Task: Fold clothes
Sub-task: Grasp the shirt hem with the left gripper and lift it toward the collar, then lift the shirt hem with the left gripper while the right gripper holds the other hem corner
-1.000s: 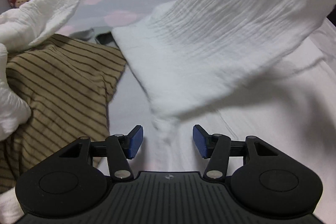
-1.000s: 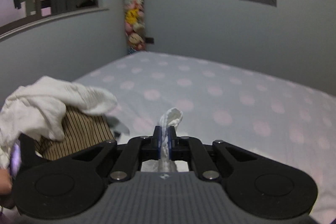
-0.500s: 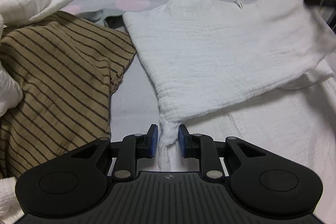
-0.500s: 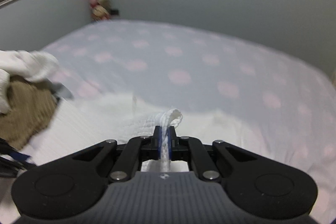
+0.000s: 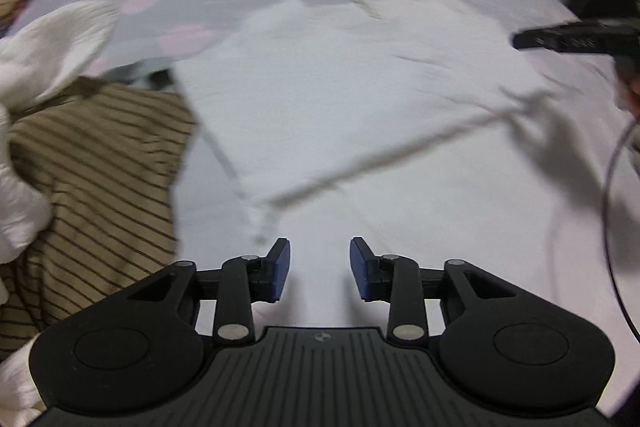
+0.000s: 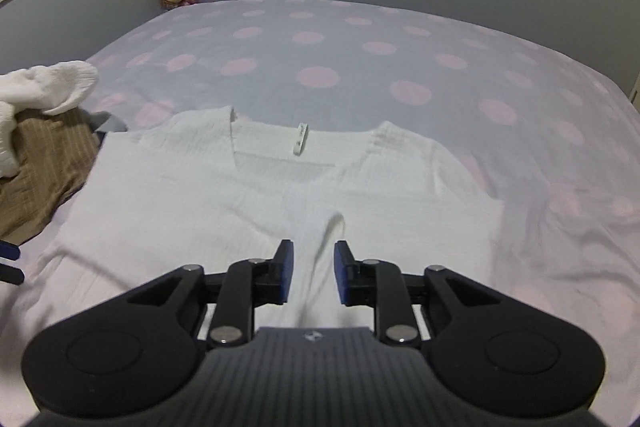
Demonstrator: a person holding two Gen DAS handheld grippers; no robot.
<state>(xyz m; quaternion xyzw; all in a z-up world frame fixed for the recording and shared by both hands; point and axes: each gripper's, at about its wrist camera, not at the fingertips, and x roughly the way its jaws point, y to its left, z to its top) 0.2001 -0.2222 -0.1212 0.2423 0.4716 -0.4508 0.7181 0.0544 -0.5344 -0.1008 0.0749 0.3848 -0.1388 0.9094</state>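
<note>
right wrist: white top (image 6: 256, 195) flat, neckline away, both claws spread, empty

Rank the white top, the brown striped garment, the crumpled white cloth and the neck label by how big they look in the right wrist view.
1. white top
2. brown striped garment, partly cut off at the frame edge
3. crumpled white cloth, also cut off, so close to the striped one
4. neck label

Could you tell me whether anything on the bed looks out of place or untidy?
The white top lies spread flat, but beside it a crumpled white garment sits heaped on a rumpled brown striped garment, both unfolded.
</note>
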